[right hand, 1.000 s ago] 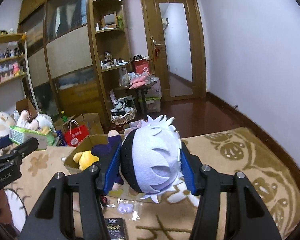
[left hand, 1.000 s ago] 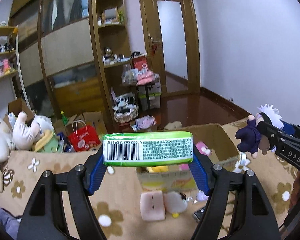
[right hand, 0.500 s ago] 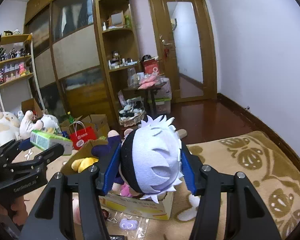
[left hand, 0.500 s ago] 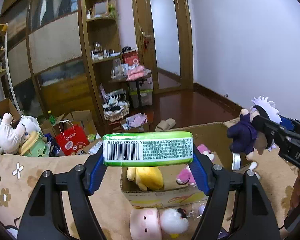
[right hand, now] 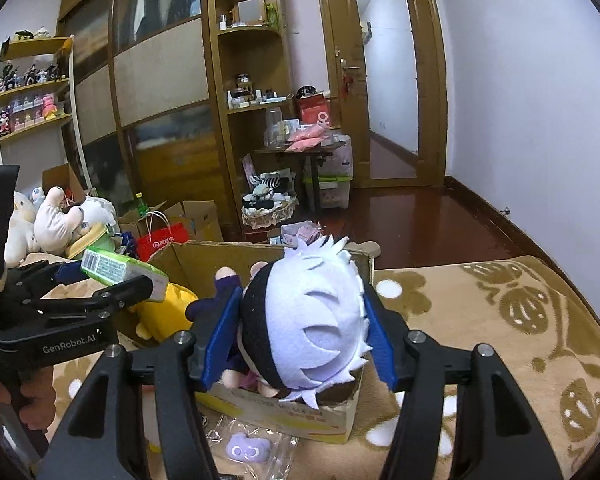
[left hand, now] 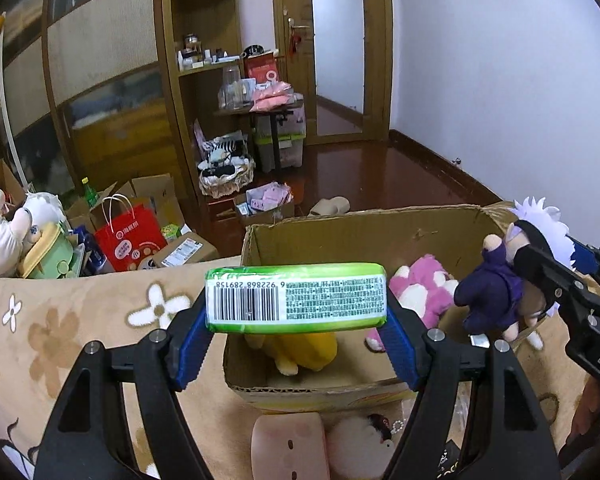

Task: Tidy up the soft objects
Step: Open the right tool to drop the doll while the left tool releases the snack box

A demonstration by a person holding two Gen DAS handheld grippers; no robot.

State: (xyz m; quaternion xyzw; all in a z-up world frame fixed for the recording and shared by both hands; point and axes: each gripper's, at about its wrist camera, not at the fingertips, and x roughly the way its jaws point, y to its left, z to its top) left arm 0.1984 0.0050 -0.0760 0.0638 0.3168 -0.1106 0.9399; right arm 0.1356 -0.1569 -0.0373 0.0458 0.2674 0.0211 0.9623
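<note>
My left gripper (left hand: 296,320) is shut on a green tissue pack (left hand: 296,298), held crosswise above the near left part of an open cardboard box (left hand: 340,236). Inside the box lie a pink plush (left hand: 416,292) and a yellow plush (left hand: 304,350). My right gripper (right hand: 300,332) has a white-haired doll in dark clothes (right hand: 308,320) between its blue pads, and its jaws are opening. The pads still touch the doll's head, which hangs over the box's near right corner (right hand: 340,412). The right wrist view also shows the pack (right hand: 116,266) at its left side.
The box stands on a beige flowered blanket (right hand: 480,320). In front of it lie a pink square plush (left hand: 288,444), a white plush (left hand: 364,440) and a plastic packet with a purple charm (right hand: 246,448). Plush toys (left hand: 4,232) and a red bag (left hand: 130,236) sit at the left.
Both grippers have come forward and down toward the box, which now fills more of each view. The pack and the doll now hang over its opening.
</note>
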